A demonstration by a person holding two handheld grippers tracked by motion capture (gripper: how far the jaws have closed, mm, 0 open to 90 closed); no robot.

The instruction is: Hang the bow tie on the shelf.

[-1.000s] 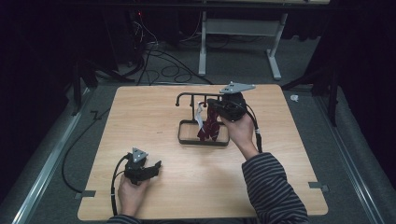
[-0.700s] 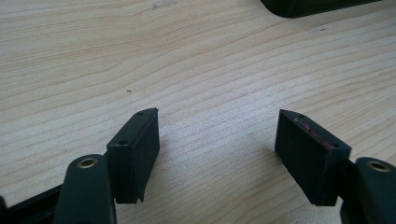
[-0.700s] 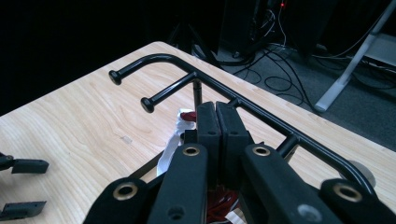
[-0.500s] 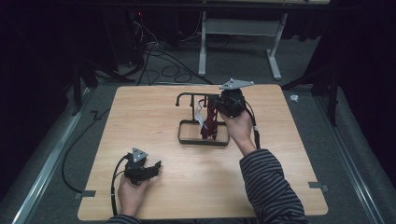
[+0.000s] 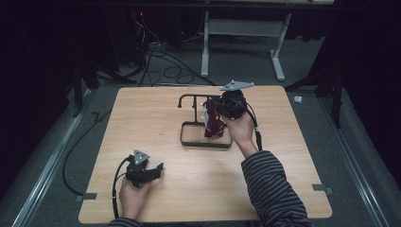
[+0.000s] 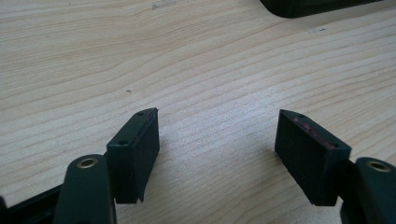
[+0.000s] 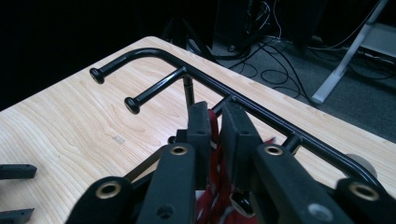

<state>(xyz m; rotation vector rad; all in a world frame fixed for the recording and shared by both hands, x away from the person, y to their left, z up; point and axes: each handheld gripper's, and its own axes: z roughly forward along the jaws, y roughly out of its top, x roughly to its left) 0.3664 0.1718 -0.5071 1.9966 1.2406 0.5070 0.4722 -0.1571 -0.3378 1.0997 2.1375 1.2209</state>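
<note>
Red cloth (image 5: 213, 124) pinched in the right gripper (image 7: 215, 133) should lift gently clear of the rack (image 5: 191, 98); left gripper (image 6: 217, 149) rests wide.

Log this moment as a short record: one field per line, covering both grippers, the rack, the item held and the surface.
surface: wooden table
rack: black metal stand with hook arms, on a tray base, upright mid-table
held item: dark red fabric piece, hanging over the tray
right gripper: shut on the red fabric, raised beside the rack's top bar
left gripper: open, low over bare table, near the front edge
</note>
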